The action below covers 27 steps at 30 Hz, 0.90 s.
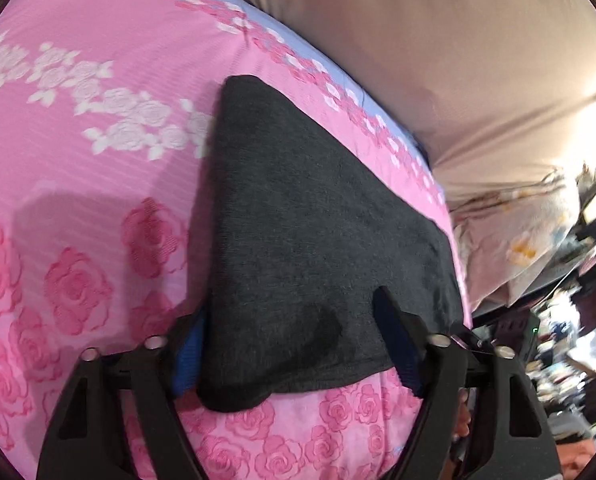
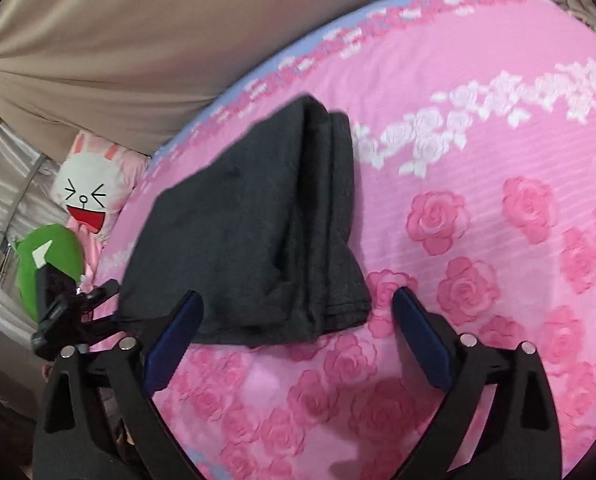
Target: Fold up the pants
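The dark grey pants [image 1: 298,232] lie folded into a compact stack on the pink rose-print bedspread [image 1: 78,184]. In the right wrist view the pants [image 2: 250,232] show several stacked layers along their right edge. My left gripper [image 1: 294,332] is open, its blue-padded fingers straddling the near end of the pants, the left finger partly hidden behind the cloth. My right gripper [image 2: 298,316] is open and empty just above the near edge of the stack. The left gripper also shows in the right wrist view [image 2: 74,312], at the stack's left corner.
A beige curtain [image 1: 437,40] hangs behind the bed. A white rabbit-face pillow [image 2: 86,192] and a green plush [image 2: 50,264] lie at the bed's left end. Cluttered shelves [image 1: 569,320] stand beside the bed on the other side. Bedspread stretches to the right [image 2: 497,240].
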### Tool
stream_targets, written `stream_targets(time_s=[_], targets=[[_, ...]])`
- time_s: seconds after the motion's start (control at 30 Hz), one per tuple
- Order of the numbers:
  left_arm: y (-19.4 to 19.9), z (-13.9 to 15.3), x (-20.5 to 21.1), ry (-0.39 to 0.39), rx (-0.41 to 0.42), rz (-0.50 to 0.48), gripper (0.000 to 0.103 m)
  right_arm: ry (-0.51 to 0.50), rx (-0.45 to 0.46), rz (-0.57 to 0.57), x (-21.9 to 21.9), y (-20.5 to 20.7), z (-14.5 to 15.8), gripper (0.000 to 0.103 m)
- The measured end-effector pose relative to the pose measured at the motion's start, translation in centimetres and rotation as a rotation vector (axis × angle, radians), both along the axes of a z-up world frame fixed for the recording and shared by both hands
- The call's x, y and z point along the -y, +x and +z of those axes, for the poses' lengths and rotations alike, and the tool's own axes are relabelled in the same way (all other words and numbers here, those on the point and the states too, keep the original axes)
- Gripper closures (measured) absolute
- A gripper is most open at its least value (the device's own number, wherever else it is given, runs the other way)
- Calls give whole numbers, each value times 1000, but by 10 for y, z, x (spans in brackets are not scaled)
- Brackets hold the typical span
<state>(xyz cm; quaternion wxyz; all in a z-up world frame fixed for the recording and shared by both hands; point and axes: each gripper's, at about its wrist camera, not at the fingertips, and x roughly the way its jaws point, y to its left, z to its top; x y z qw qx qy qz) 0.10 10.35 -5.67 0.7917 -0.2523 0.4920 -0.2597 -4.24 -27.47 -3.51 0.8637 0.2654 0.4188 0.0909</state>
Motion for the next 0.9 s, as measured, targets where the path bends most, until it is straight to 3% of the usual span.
stream_targets(time_s=[0.03, 0.07, 0.13, 0.2, 0.3, 0.33, 0.4, 0.43, 0.5, 0.53, 0.57, 0.63, 0.7, 0.77, 0.8, 0.9], targets=[[4, 2, 5, 56, -4, 1, 77, -10, -13, 4, -3, 5, 3, 64], [8, 4, 4, 52, -2, 0, 82, -9, -1, -3, -3, 5, 8, 73], [8, 24, -3, 26, 31, -3, 92, -42, 55, -1, -7, -1, 36, 75], [0, 48, -13, 37, 73, -9, 94, -37, 100, 11, -10, -16, 61, 75], [-13, 49, -17, 63, 39, -56, 93, -82, 89, 27, -13, -41, 66, 72], [-16, 41, -15, 82, 16, -70, 92, -107, 53, 29, -13, -44, 55, 67], [-21, 17, -10, 186, -30, -79, 92, -199, -35, -39, -6, -53, 27, 65], [-25, 7, -9, 243, -35, -63, 87, -176, -37, -79, 2, -59, 22, 46], [-34, 14, -13, 251, -4, -29, 87, -104, 1, -176, 22, -76, 32, 58], [-38, 31, -12, 281, 53, -10, 88, -136, 50, -192, 24, -79, 48, 67], [-42, 53, -9, 318, 137, 15, 89, -168, 87, -186, 22, -79, 60, 82], [-44, 85, 3, 358, 247, 26, 89, -205, 169, -134, 6, -69, 89, 99], [-34, 103, 21, 345, 299, 19, 87, -219, 231, -56, -15, -49, 103, 99], [-19, 101, 38, 347, 293, 0, 82, -273, 242, -18, -35, -26, 97, 99], [-6, 91, 50, 364, 272, -6, 70, -305, 211, -10, -42, -6, 83, 99], [20, 49, 75, 504, 197, 11, 67, -411, 18, -71, -31, 35, 24, 103]])
